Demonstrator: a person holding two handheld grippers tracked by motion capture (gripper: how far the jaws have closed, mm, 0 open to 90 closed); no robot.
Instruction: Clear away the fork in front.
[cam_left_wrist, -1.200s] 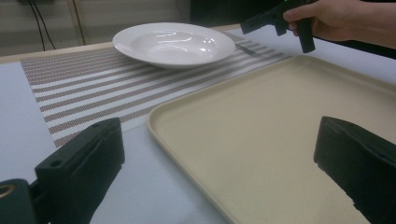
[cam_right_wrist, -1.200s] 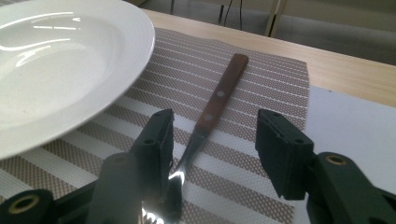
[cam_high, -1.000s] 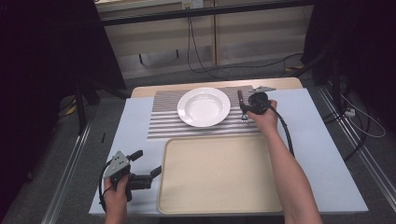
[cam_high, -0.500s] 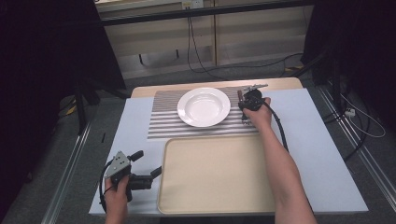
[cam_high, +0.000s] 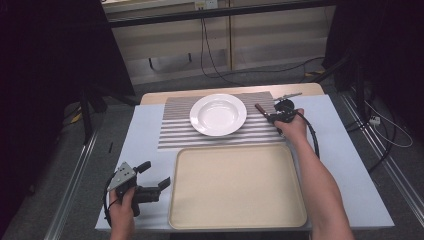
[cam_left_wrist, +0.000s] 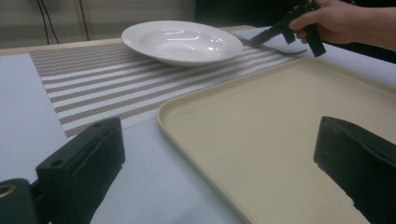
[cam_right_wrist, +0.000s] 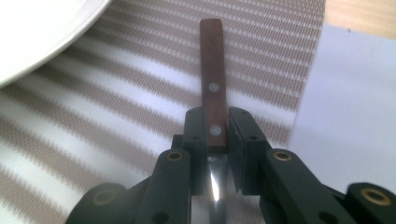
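Two tongs: right tongs (cam_right_wrist: 217, 135) clamped on wooden-handled knife (cam_right_wrist: 213, 70) over striped mat (cam_high: 175, 131) beside plate (cam_high: 218, 114); left tongs (cam_high: 152, 178) wide (idle by tray (cam_high: 235, 185)). Best lifted level, grip firm.

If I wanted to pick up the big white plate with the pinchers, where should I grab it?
Probably by the rim. The white plate lies flat on the striped mat, and its wide rim flares up off the mat, so one jaw could slip under and one sit on top. Come in low from the near left edge, the open side facing the left gripper; the right gripper crowds the other side.
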